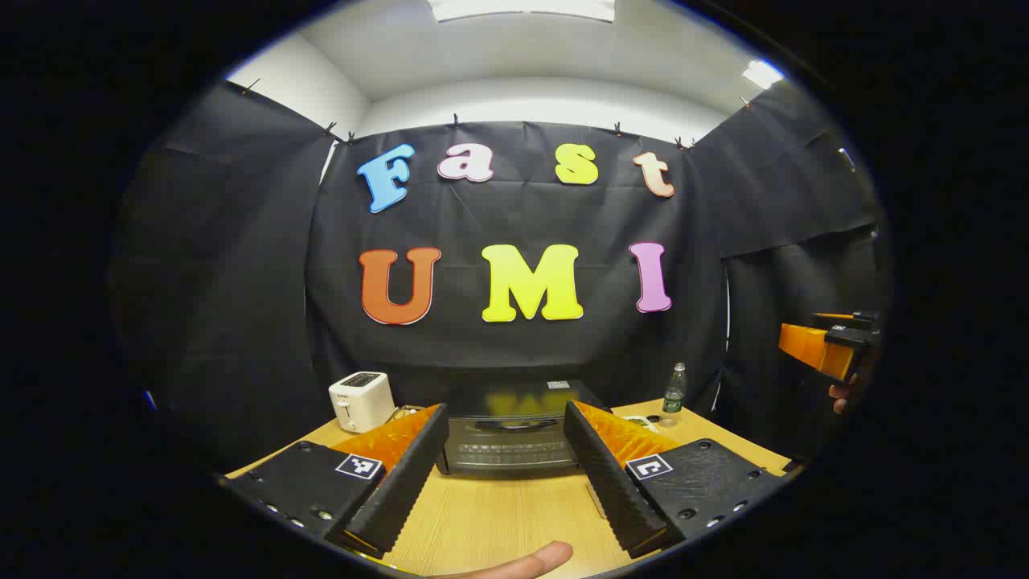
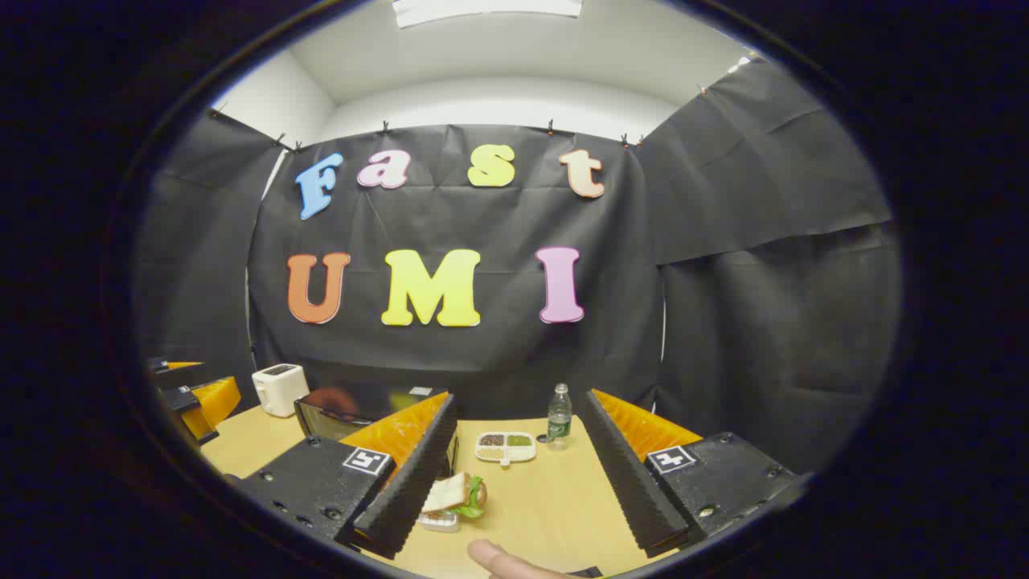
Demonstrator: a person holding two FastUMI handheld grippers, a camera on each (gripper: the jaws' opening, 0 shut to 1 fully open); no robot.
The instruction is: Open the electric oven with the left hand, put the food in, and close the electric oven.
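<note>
Left gripper (image 1: 502,474) was open, held level above the wooden table (image 1: 498,515), aimed at the electric oven (image 1: 514,438) at lower centre, door shut. White toaster (image 1: 362,400) sat lower left, bottle (image 1: 674,392) lower right. Right gripper (image 2: 514,482) was open too, over the table; sandwich (image 2: 457,494) lay by its left finger at lower centre. Beyond it, a divided tray (image 2: 505,447) held dark, green and pale fillings. Black cloth walled the booth.

A staged recording booth: black cloth walls (image 1: 522,338) clipped up around a wooden table (image 1: 498,515) under office ceiling lights (image 1: 522,8).
</note>
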